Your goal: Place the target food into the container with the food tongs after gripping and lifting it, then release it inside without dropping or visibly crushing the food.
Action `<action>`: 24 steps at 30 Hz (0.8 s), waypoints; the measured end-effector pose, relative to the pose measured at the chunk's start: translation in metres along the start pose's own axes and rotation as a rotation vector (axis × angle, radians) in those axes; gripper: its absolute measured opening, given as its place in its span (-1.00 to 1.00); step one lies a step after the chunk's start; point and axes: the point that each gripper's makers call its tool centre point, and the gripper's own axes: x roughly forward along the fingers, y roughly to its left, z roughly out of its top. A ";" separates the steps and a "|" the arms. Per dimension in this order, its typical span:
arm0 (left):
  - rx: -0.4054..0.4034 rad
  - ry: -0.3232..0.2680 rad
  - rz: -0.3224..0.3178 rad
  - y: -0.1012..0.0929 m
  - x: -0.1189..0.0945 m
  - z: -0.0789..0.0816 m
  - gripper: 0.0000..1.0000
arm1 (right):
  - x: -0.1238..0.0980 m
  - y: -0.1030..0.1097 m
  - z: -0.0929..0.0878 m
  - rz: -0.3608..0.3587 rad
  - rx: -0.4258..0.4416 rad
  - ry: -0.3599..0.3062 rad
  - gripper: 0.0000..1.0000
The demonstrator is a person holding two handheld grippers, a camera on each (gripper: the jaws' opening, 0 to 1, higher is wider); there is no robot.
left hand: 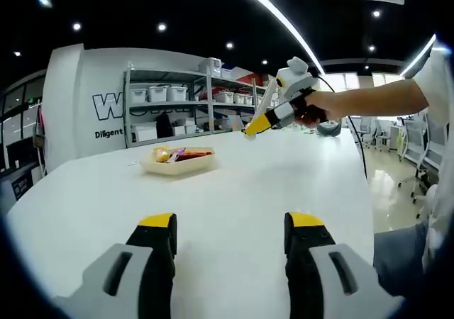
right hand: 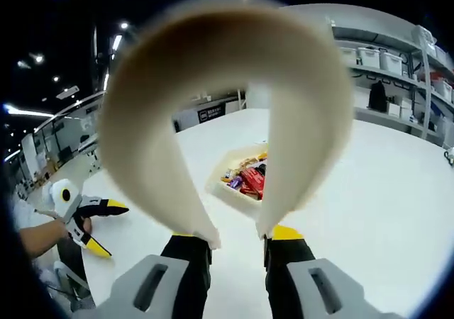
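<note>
Two hand-held grippers | left point(left hand: 230, 237) open, empty | right point(right hand: 237, 242) clamps tongs point(right hand: 227, 85) | tray point(left hand: 177, 160) beyond

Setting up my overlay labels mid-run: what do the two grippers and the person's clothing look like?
Both grippers match: the left gripper and right gripper have black jaws with yellow tips on grey bodies with slots. Seen from outside, the right gripper has a white body and a black cable trailing from it. The person wears a white short sleeve.
</note>
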 end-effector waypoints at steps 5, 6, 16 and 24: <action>0.002 0.004 -0.006 -0.001 0.000 0.000 0.20 | -0.005 0.007 -0.005 0.009 -0.008 -0.010 -0.54; 0.003 0.004 -0.007 -0.001 0.000 -0.001 0.20 | -0.006 0.009 -0.006 0.011 -0.013 -0.010 -0.54; 0.006 0.002 -0.006 -0.001 0.000 0.000 0.20 | -0.014 0.016 -0.018 0.017 -0.066 -0.001 -0.53; 0.007 0.006 -0.014 -0.004 0.000 -0.001 0.20 | -0.021 0.029 -0.030 0.051 -0.030 -0.025 -0.53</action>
